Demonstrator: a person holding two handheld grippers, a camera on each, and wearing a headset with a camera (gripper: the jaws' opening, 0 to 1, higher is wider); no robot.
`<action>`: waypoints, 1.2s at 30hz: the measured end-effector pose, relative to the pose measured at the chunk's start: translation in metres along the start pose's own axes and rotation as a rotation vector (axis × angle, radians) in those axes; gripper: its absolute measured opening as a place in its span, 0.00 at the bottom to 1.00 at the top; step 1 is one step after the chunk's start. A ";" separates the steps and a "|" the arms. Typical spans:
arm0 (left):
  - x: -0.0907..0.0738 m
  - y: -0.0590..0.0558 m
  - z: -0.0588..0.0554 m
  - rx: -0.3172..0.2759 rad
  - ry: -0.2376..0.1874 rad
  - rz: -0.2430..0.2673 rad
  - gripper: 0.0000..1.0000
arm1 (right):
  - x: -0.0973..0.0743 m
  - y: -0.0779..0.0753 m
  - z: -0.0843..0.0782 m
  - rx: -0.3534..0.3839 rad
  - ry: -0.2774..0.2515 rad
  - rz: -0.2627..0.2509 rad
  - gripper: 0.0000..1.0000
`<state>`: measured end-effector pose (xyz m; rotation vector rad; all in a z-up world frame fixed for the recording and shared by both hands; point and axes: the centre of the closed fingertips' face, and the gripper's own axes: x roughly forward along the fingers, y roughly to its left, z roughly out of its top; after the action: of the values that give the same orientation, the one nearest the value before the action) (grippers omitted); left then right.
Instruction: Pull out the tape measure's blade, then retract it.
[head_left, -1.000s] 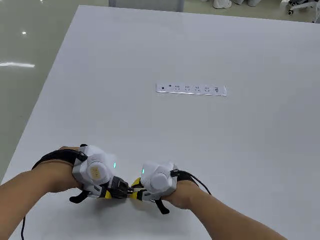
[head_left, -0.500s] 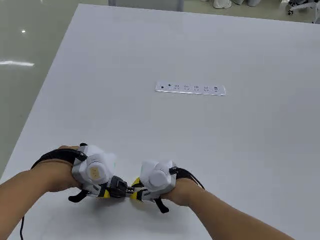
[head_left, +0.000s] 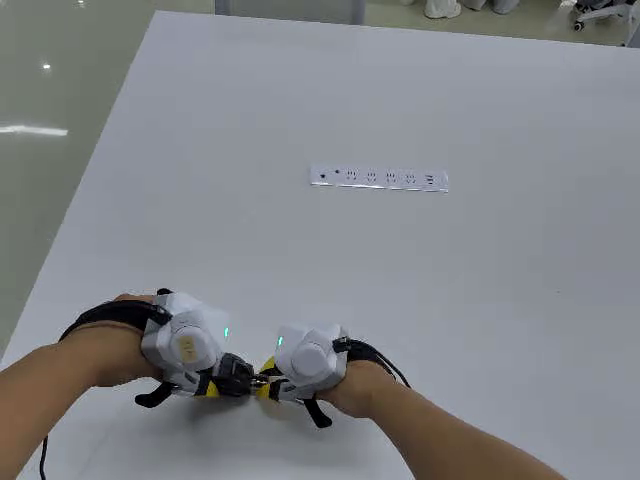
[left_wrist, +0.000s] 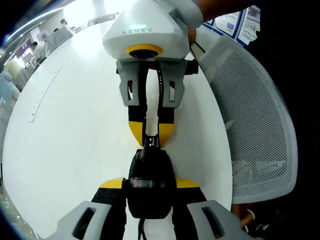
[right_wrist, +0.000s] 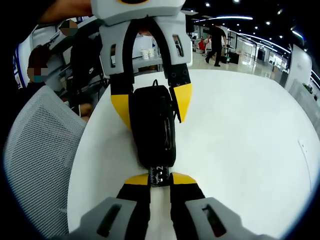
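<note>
White bench (head_left: 400, 90) spreads wide across the head view, with a white power strip (head_left: 380, 179) lying flat near its middle and glossy floor (head_left: 50, 120) beyond the left edge. Both hands meet at the near edge, tip to tip. The left hand-held gripper (left_wrist: 150, 183) is clamped on the black tape measure (left_wrist: 150, 170), its yellow-tipped jaws pressing the case from either side just above the bench. The right hand-held gripper (right_wrist: 160, 180) faces it head-on, its jaws closed together on the end of the blade (right_wrist: 159, 173), where printed marks show. Only a short bit of blade is out, so the right jaw tips sit just beside the case. A grey mesh chair (left_wrist: 250, 125) stands close to the bench edge.
</note>
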<state>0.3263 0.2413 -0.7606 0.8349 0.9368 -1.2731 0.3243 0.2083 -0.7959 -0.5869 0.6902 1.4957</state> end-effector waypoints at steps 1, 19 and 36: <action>0.000 0.000 0.000 -0.001 0.001 -0.001 0.31 | -0.001 0.000 0.000 -0.036 -0.004 0.002 0.13; -0.001 0.001 0.001 -0.029 -0.025 0.000 0.31 | -0.015 -0.003 -0.014 0.006 0.017 -0.011 0.13; -0.001 0.001 0.001 -0.036 -0.037 0.013 0.31 | -0.025 -0.004 -0.023 0.021 0.045 -0.012 0.13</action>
<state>0.3278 0.2406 -0.7592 0.7862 0.9204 -1.2529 0.3280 0.1741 -0.7941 -0.6094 0.7356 1.4663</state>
